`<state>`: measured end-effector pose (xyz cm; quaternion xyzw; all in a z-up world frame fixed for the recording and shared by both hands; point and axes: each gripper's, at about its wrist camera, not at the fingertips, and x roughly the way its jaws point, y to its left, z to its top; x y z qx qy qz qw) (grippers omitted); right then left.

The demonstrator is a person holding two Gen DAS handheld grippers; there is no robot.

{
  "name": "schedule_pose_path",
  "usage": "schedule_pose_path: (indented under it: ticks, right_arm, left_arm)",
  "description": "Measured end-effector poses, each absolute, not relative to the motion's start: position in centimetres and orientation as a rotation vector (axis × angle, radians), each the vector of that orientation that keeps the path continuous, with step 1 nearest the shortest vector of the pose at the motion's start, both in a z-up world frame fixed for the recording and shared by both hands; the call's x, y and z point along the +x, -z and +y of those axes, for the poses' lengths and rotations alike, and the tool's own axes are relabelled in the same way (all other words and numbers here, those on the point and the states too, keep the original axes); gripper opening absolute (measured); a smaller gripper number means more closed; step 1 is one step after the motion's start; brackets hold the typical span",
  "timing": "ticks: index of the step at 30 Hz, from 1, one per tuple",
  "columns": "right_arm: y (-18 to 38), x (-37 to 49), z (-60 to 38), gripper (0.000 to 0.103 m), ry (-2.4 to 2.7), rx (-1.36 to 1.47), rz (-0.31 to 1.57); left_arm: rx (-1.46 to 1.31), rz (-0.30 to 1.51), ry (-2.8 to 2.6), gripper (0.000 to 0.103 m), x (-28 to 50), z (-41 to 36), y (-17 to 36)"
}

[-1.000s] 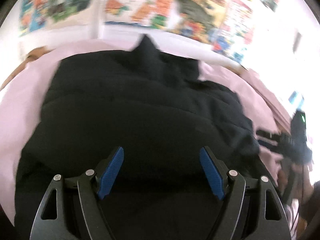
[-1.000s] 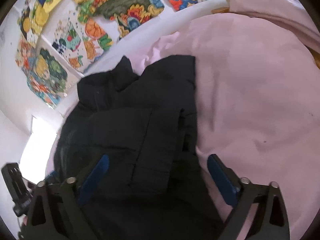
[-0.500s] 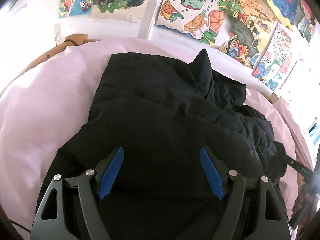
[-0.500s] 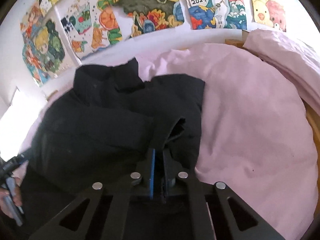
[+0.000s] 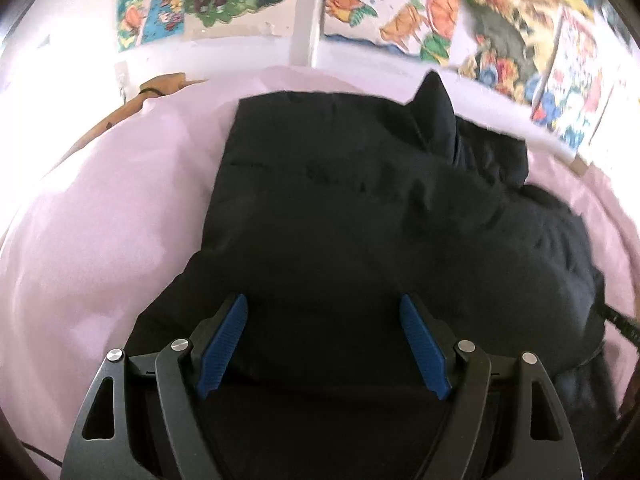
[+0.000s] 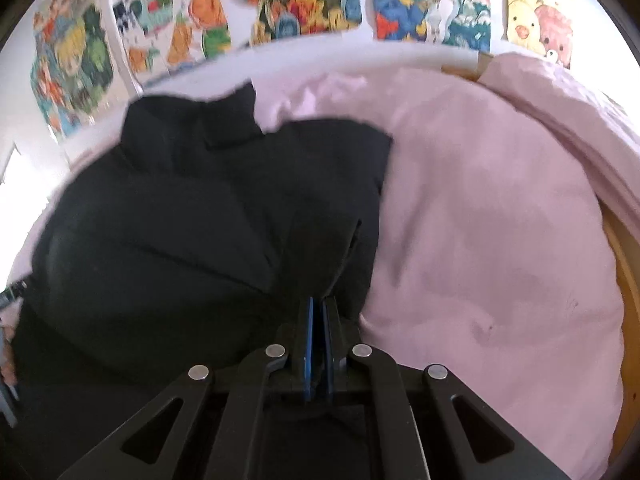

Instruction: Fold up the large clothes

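Observation:
A black puffy jacket (image 5: 360, 220) lies on a pink bed sheet (image 5: 100, 240), collar toward the wall. My left gripper (image 5: 322, 344) is open, its blue pads (image 5: 224, 344) spread over the jacket's near part, holding nothing. In the right wrist view the jacket (image 6: 180, 220) fills the left half. My right gripper (image 6: 318, 344) is shut on a fold of the jacket's right edge, which rises from between the pads.
Pink sheet (image 6: 500, 240) covers the bed to the right. A pink pillow or duvet (image 6: 560, 92) lies at the far right. The wooden bed frame (image 5: 152, 92) shows at the back left. Colourful posters (image 6: 300, 0) cover the wall behind.
My right gripper has shut on the jacket's right edge; a second ago it was open. The left gripper stays open and has swung its view leftward over the jacket.

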<state>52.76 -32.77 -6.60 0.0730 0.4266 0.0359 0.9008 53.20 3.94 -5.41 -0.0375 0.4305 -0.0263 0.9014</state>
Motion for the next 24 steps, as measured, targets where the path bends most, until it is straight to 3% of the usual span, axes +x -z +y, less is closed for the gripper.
schedule_pose_path:
  ticks: [4,24]
  right_arm:
    - [7.8,53.3,-31.9,0.005,-0.067,0.088,0.906]
    - [10.8,53.2,-29.0,0.008,-0.004,-0.08,0.915]
  left_arm:
    - [-0.015,0.9,0.05,0.087,53.3,3.2,6.9]
    - [0.051,0.9,0.058,0.101,53.3,2.5,8.9]
